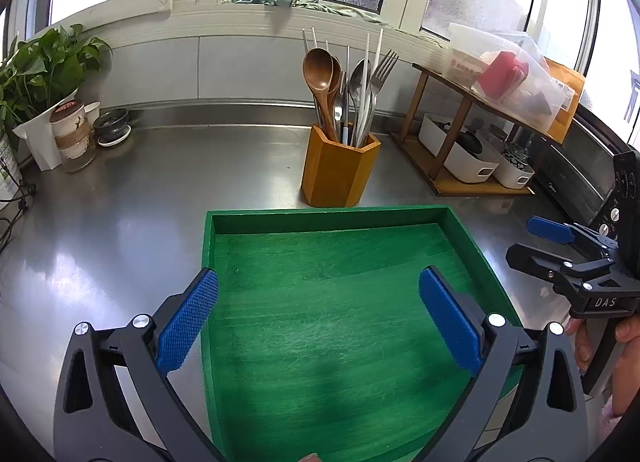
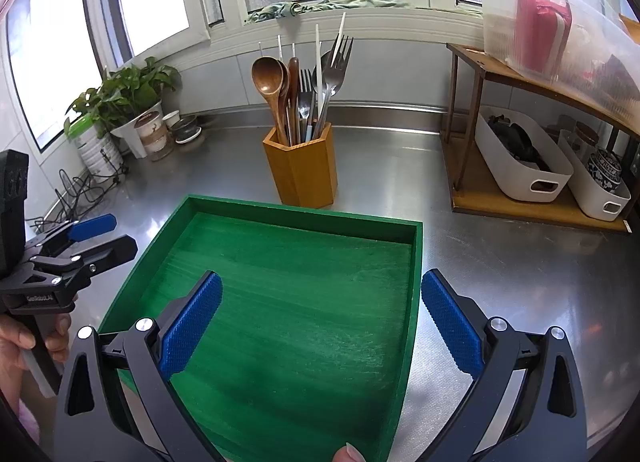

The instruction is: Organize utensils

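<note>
**Tray bare, cutlery all in the holder**

Nearest, the left hand-held gripper (image 1: 318,316) and right hand-held gripper (image 2: 322,320) hang over the green tray (image 1: 460,234), both spread wide and holding nothing. The tray's floor is bare. Just beyond its far edge, on the steel bench (image 1: 140,202), the wooden holder (image 1: 338,172) stands upright with the spoons, forks and chopsticks (image 1: 352,90) packed inside. That fits cutlery already gathered up, or cutlery waiting to be laid out in the tray; I can't say which.
</note>
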### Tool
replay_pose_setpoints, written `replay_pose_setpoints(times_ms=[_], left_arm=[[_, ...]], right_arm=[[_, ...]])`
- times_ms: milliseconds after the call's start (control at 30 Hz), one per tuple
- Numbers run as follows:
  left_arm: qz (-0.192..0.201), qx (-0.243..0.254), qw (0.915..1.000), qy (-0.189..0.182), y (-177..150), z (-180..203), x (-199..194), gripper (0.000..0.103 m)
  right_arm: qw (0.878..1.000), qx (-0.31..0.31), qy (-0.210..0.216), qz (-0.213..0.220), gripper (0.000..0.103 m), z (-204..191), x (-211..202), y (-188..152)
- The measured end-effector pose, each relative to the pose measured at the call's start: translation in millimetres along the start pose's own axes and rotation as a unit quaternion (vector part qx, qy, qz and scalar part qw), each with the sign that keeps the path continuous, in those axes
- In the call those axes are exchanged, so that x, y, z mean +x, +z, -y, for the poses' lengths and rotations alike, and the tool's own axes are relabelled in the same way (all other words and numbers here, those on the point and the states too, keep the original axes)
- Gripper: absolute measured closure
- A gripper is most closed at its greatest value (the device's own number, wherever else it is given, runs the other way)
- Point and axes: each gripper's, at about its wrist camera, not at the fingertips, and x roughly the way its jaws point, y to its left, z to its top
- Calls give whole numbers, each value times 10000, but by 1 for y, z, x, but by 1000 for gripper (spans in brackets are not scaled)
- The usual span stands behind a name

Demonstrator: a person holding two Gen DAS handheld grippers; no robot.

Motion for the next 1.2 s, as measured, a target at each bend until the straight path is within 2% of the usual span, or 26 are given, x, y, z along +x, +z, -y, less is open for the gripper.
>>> replay_pose_setpoints(times_ms=[867, 1200], left_arm=[[-80, -131, 9997, -208, 1, -7, 4, 8], [11, -126, 9998, 129, 3, -5, 3, 8]], right_arm=[[10000, 40, -26, -14, 3, 0, 4, 2], [10000, 63, 5, -36, 3, 5, 6, 0]])
